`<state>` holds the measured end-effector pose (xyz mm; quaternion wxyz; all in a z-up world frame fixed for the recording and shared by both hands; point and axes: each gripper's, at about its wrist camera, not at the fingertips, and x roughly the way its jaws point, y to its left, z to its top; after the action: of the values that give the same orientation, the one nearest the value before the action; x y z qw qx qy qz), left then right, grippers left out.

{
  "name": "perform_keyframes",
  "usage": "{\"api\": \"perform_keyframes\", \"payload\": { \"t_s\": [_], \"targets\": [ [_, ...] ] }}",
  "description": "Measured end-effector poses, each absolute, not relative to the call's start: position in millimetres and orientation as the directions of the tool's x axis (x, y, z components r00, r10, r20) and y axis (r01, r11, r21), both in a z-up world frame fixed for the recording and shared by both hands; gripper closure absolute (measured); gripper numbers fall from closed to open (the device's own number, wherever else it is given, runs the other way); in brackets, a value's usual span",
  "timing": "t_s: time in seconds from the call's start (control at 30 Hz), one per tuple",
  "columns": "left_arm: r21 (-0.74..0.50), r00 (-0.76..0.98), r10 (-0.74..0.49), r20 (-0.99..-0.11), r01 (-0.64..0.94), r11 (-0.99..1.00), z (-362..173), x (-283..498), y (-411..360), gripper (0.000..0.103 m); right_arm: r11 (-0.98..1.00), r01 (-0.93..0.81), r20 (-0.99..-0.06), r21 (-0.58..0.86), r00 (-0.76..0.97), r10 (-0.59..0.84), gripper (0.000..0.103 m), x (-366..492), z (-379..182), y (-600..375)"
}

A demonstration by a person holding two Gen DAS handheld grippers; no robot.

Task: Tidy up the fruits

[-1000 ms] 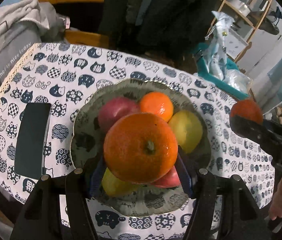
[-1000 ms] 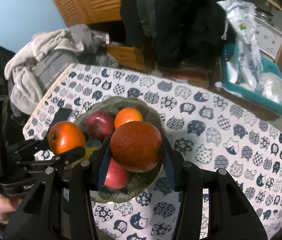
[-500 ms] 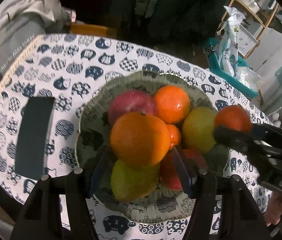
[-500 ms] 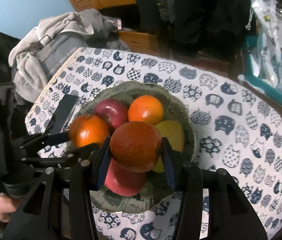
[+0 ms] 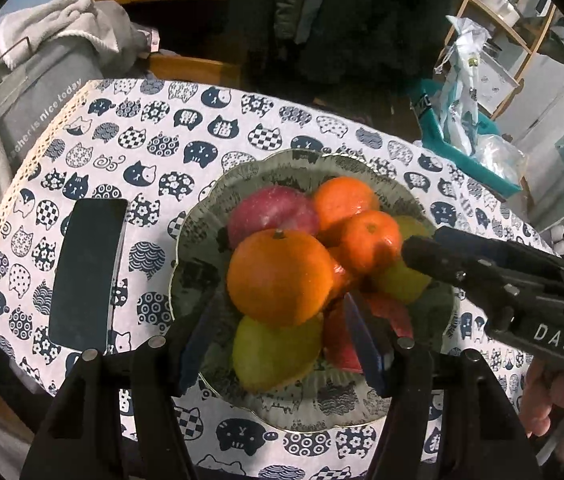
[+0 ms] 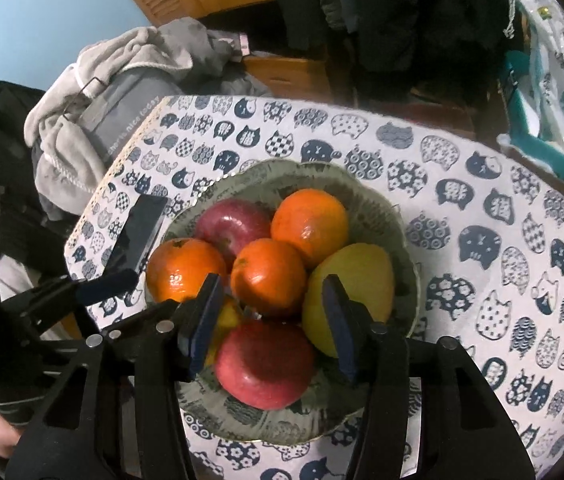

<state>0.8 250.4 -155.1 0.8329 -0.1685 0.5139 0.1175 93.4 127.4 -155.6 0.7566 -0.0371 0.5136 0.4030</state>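
- Left gripper [image 5: 282,322], at the bottom centre of its own view, is standing wide apart, its blue pads flanking a large round orange [image 5: 279,278] without gripping it.
- Right gripper [image 6: 271,322] is likewise spreading wide at lower centre, just below a smaller orange mandarin [image 6: 267,276].
- Both fruits are resting in the grey-green scalloped bowl [image 6: 378,204] mid-frame, piled with red apples and yellow pears.
- Beside the bowl, at centre left, a flat black phone [image 5: 89,276] is lying on the cat-print tablecloth [image 5: 153,144].
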Motion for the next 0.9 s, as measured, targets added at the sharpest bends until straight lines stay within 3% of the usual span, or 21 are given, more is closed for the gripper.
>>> {"api": "perform_keyframes", "payload": {
  "t_s": [0.37, 0.67, 0.9],
  "targets": [
    [-0.147, 0.543, 0.053, -0.838, -0.318, 0.937, -100, -13, 228, 0.022, 0.756, -0.613, -0.762, 0.231, 0.369, 0.532, 0.030, 82, -86, 80],
    [-0.119, 0.615, 0.077, -0.785, -0.271, 0.955, -56, -22, 207, 0.016, 0.793, -0.585, -0.678, 0.169, 0.516, 0.525, 0.020, 59, -22, 47],
    [-0.113, 0.674, 0.072, -0.735, -0.227, 0.967, -21, -31, 188, 0.012, 0.803, -0.575, -0.616, 0.153, 0.580, 0.533, 0.018, 42, 12, 28]
  ]
}}
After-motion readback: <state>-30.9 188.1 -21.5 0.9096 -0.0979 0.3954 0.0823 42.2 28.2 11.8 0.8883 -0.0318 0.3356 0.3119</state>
